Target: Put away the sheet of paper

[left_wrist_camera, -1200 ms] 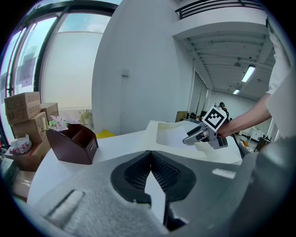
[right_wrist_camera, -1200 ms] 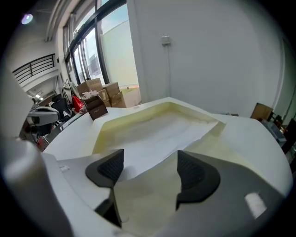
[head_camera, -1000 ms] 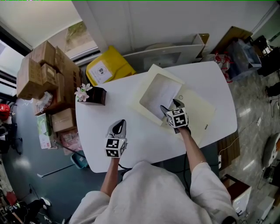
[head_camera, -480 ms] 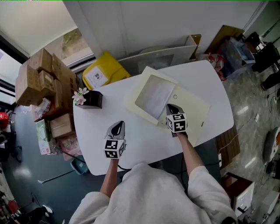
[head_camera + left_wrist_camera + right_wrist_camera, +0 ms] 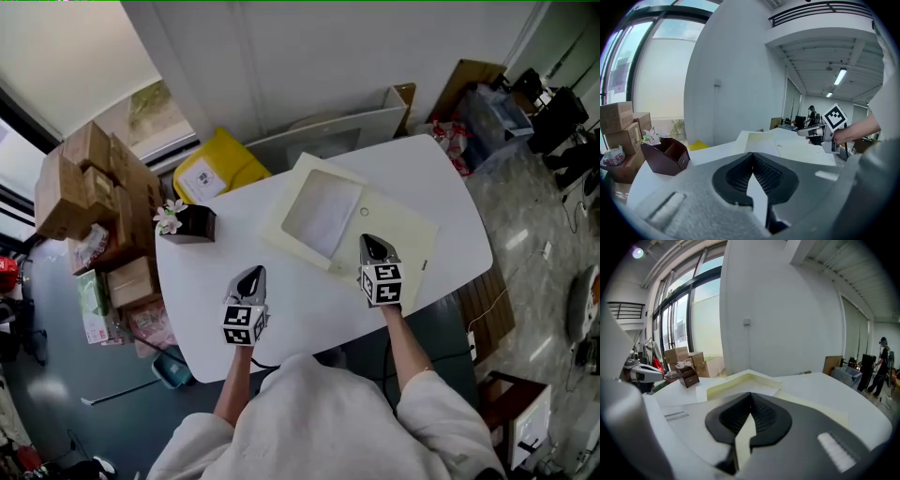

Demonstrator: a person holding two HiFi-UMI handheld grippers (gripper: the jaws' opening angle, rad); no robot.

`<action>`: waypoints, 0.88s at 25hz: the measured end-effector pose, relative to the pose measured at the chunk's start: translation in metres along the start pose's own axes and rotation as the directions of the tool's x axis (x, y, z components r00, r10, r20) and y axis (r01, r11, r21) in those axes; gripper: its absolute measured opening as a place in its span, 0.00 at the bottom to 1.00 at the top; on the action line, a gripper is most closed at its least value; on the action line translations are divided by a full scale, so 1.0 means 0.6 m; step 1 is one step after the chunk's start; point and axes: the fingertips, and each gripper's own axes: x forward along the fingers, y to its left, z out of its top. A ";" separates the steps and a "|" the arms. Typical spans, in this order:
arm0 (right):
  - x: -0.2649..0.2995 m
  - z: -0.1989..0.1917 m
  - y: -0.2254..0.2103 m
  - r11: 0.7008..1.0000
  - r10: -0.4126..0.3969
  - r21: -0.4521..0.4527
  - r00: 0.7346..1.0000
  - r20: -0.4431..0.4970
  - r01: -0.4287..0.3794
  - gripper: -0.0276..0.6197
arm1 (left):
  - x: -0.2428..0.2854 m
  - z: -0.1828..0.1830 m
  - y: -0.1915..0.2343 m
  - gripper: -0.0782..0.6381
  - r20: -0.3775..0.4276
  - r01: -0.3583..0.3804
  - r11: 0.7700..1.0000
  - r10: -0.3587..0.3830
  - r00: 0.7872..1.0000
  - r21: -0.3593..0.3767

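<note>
White desk (image 5: pixel 305 300) with rounded corners, close to a plain white wall (image 5: pixel 309 56). Past the desk's left edge, a stack of cardboard boxes (image 5: pixel 89 178) on dark blue-grey floor (image 5: pixel 56 375); beside the boxes, tall windows (image 5: pixel 686 319) full of daylight. Beyond the far left corner, a yellow container (image 5: pixel 220 164) with a white label. Along the far edge, a white panel (image 5: pixel 328 139) leaning on the wall. On the desk near its far left corner, a dark brown box (image 5: pixel 192 225) holding pale flowers. Off the right edge, glossy pale stone floor (image 5: pixel 534 234), a brown board (image 5: pixel 469 80) and mixed clutter. Farther off, an open hall under strip lights (image 5: pixel 840 76).
</note>
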 end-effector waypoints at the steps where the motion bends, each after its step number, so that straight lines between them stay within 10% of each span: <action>1: -0.013 0.004 0.000 1.000 -0.007 -0.004 1.000 0.017 0.007 0.04 | -0.002 0.001 -0.003 0.12 0.002 0.003 1.000 -0.003 1.000 0.003; 22: -0.249 -0.006 -0.019 0.985 -0.173 0.036 0.971 0.166 0.169 0.04 | -0.015 0.025 -0.065 0.12 0.031 0.065 0.995 -0.067 0.997 0.070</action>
